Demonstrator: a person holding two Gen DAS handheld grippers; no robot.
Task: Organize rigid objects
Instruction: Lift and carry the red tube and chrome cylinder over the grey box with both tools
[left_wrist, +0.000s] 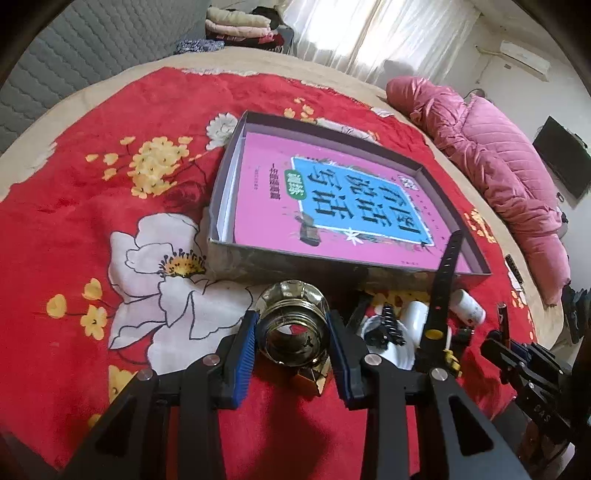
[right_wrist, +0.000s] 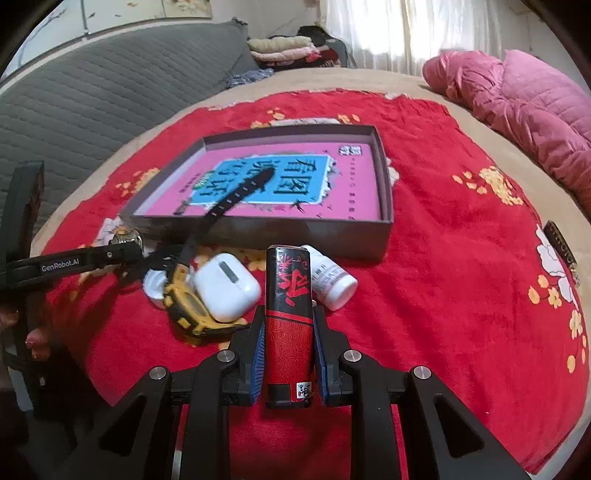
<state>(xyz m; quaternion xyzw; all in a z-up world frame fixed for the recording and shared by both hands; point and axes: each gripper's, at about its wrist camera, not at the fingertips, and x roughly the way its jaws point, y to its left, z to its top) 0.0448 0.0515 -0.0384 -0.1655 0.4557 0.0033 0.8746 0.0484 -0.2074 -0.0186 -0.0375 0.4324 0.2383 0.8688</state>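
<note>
My left gripper (left_wrist: 291, 343) is shut on a gold-rimmed glass bottle (left_wrist: 295, 332), just in front of a shallow grey box (left_wrist: 221, 206) that holds a pink book (left_wrist: 332, 192). My right gripper (right_wrist: 289, 350) is shut on a red-and-black lighter-like case (right_wrist: 289, 317), in front of the same box (right_wrist: 258, 229). A yellow-black watch (right_wrist: 192, 306) with its strap over the box edge, a white earbud case (right_wrist: 225, 286) and a small white bottle (right_wrist: 332, 280) lie between gripper and box. They also show in the left wrist view (left_wrist: 443, 295).
A red floral blanket (left_wrist: 92, 221) covers the bed. A pink padded jacket (right_wrist: 535, 110) lies at the right. A grey quilted headboard (right_wrist: 92, 92) stands at the left, folded clothes (right_wrist: 288, 48) behind. A dark object (right_wrist: 561, 243) lies at the blanket's right edge.
</note>
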